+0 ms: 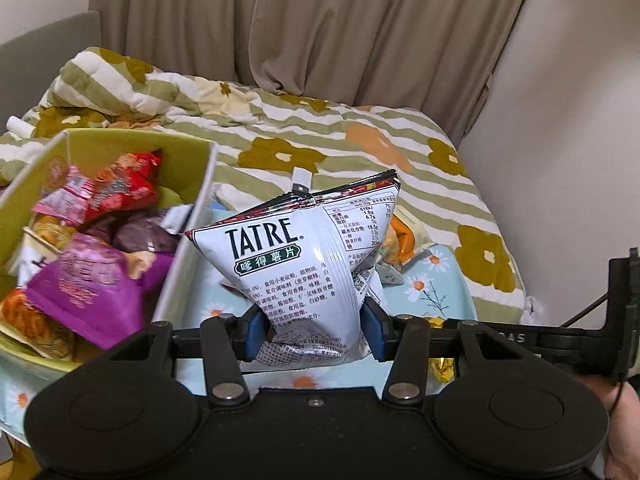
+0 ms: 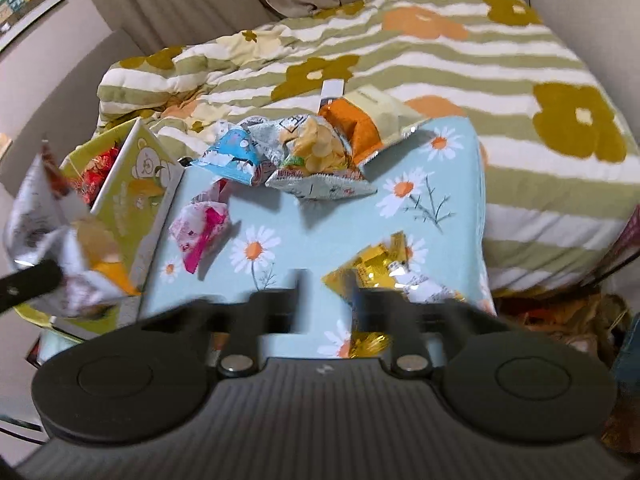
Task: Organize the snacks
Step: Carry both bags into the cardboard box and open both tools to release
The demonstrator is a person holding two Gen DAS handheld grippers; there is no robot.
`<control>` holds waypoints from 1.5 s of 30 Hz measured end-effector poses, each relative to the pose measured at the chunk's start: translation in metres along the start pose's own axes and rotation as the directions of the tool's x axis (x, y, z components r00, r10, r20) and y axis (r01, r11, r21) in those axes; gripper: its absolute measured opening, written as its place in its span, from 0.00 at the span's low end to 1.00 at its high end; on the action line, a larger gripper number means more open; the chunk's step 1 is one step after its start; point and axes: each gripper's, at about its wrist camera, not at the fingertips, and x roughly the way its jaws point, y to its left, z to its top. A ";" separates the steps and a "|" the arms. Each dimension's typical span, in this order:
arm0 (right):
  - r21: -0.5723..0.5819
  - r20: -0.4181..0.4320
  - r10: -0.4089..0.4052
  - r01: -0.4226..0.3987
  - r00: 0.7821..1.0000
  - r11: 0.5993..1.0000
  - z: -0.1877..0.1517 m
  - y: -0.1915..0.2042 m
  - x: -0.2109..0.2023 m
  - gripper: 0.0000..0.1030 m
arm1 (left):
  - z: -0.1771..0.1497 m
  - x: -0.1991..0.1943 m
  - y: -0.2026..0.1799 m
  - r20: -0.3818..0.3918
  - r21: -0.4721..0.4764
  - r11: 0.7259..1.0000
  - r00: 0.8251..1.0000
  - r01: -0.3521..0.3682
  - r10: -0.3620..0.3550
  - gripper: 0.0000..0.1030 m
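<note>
One chip bag [image 1: 304, 264] is pinched low in my left gripper [image 1: 316, 328], lower centre, ready for the box [image 1: 188, 224] at left, while my right gripper [image 2: 326, 300] hangs open, empty.

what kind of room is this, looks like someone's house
Most likely a bedroom at home: a flowered striped quilt lies rumpled on what looks like a bed, beige curtains hang behind it, and a framed picture is on the wall.

Snack box [image 1: 182, 236] left of chip bag [image 1: 304, 264], loose packets [image 2: 320, 152] on cloth [image 2: 440, 208], quilt [image 2: 520, 60] behind
</note>
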 end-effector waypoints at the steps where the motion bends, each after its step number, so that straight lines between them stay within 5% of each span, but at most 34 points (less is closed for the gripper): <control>1: -0.017 0.027 -0.026 0.027 0.999 1.000 0.000 -0.001 0.002 1.00 | 0.000 -0.003 0.003 0.003 -0.002 1.000 1.000 -0.005 0.005 0.52; 5: -0.194 0.015 -0.126 0.127 0.992 0.973 0.002 0.001 0.028 1.00 | -0.002 -0.010 0.013 0.015 -0.020 0.999 0.999 -0.032 0.033 0.52; 9: -0.316 -0.068 -0.135 0.107 0.989 0.943 -0.003 -0.002 0.064 1.00 | -0.007 -0.016 0.018 0.021 -0.043 0.998 0.998 -0.053 0.054 0.52; 10: -0.334 -0.101 -0.125 0.085 0.987 0.939 -0.005 -0.002 0.072 0.96 | -0.008 -0.018 0.019 0.023 -0.048 0.997 0.998 -0.058 0.059 0.52; 12: -0.368 -0.142 -0.134 0.073 0.981 0.927 -0.010 -0.001 0.085 0.71 | -0.009 -0.023 0.023 0.029 -0.058 0.996 0.997 -0.068 0.069 0.52; 14: -0.391 -0.150 -0.143 0.075 0.978 0.917 -0.014 0.000 0.092 0.69 | -0.009 -0.029 0.027 0.040 -0.069 0.995 0.996 -0.074 0.077 0.52; 18: -0.357 -0.172 -0.123 0.054 0.977 0.933 -0.017 -0.004 0.095 0.56 | -0.008 -0.043 0.037 0.054 -0.087 0.993 0.995 -0.081 0.085 0.52; 25: -0.202 -0.128 -0.055 0.028 0.990 0.979 -0.013 0.013 0.057 0.54 | 0.001 -0.065 0.072 0.068 -0.082 0.995 0.996 -0.051 0.057 0.52; 35: -0.102 0.091 0.071 -0.062 0.993 0.993 0.016 0.121 -0.054 0.54 | 0.037 -0.106 0.139 0.136 -0.018 1.000 0.991 0.020 -0.017 0.52; 45: -0.128 0.157 0.140 -0.120 0.978 0.984 0.046 0.248 -0.062 0.54 | 0.078 -0.094 0.217 0.102 0.041 0.999 0.995 0.012 -0.017 0.52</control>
